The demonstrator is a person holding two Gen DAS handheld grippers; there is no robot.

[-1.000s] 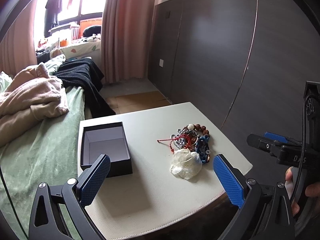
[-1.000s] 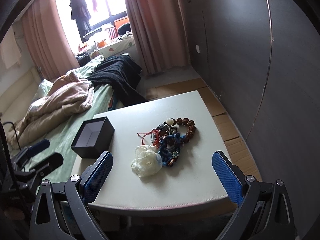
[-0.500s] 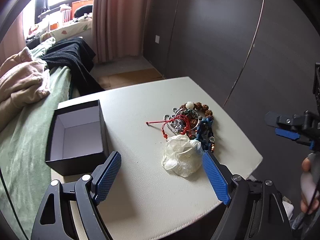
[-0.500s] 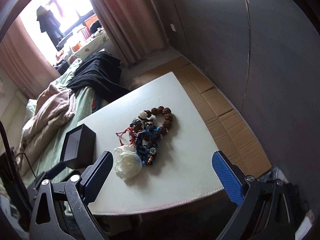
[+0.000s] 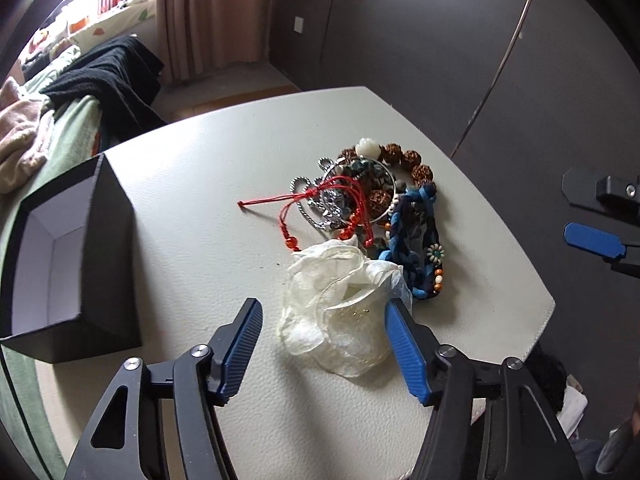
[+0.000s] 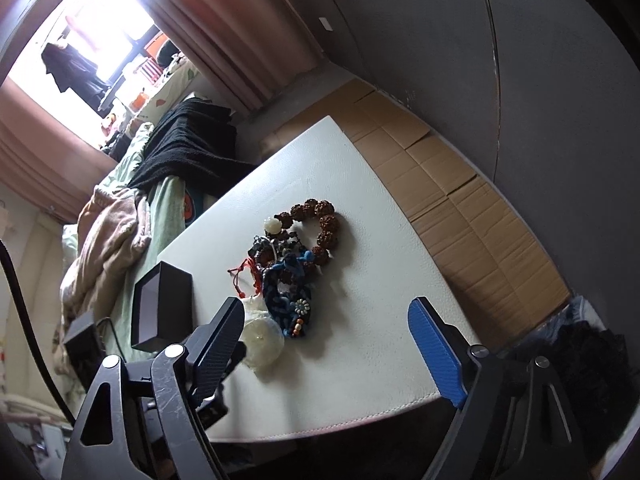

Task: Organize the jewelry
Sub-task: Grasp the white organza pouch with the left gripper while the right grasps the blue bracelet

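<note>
A pile of jewelry lies on the white table (image 5: 192,184): a red cord bracelet (image 5: 320,208), a brown bead bracelet (image 5: 412,164), a blue braided bracelet (image 5: 420,248) and a cream fabric flower (image 5: 344,304). My left gripper (image 5: 324,320) is open, its fingers on either side of the flower's near edge. An open black box (image 5: 80,248) with a white inside stands at the left. In the right wrist view my right gripper (image 6: 328,332) is open above the table's front, just in front of the pile (image 6: 296,264); the box (image 6: 160,304) is left of it.
A bed with green sheet, pink blanket and black clothes (image 5: 104,76) adjoins the table's far left side. Dark wardrobe panels (image 5: 440,40) stand behind and right. Cardboard (image 6: 460,200) covers the floor to the right of the table. The right gripper's tip shows at right in the left view (image 5: 592,236).
Both grippers have moved closer and lower toward the jewelry pile. The left gripper's fingers now flank the cream flower. The right wrist view has tilted.
</note>
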